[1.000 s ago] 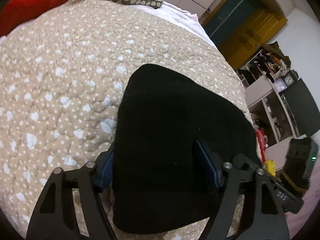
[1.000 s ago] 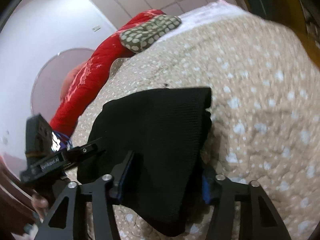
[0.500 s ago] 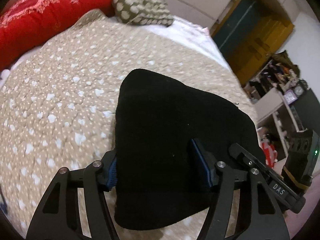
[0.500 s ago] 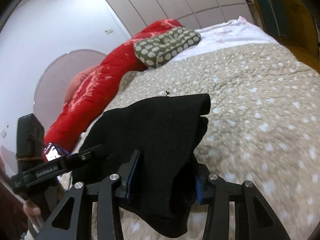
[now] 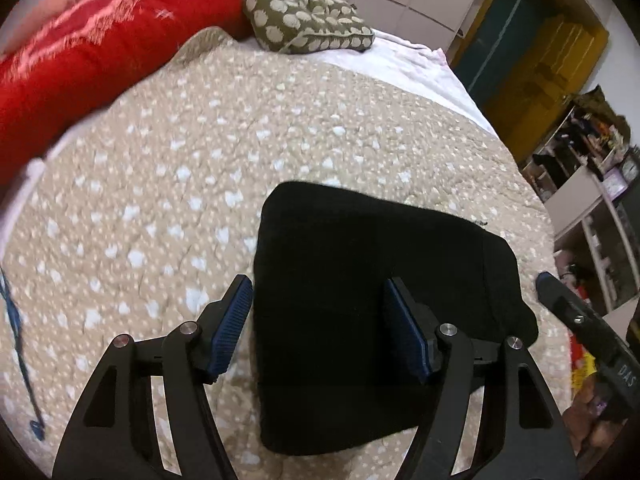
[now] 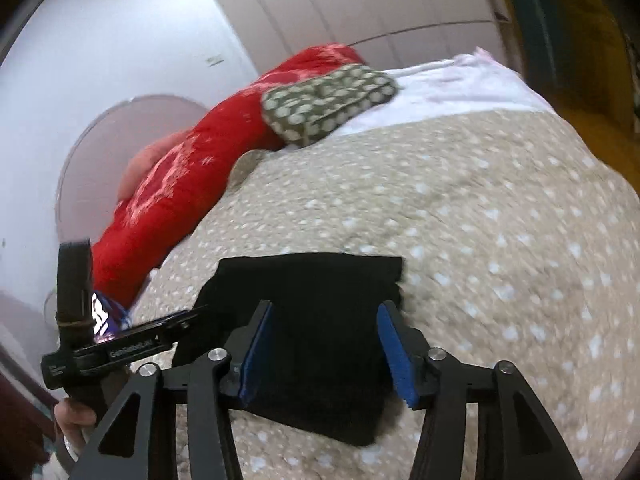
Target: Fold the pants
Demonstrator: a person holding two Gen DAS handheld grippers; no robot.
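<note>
Dotted quilt (image 5: pixel 200 168) under folded black pants (image 5: pixel 360 272)

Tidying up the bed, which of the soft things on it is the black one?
The folded pants, lying nearest the grippers; the pillow is olive with spots, the bolster red.

A bedroom — quilted bed (image 5: pixel 280 128), pillows (image 5: pixel 308 20).

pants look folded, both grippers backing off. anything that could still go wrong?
1. The folded black pants lie close to the quilt's near edge; a nudge might tip them off.
2. The left gripper and right gripper hang open astride the stack; a low fingertip could snag a layer and undo the fold.
</note>
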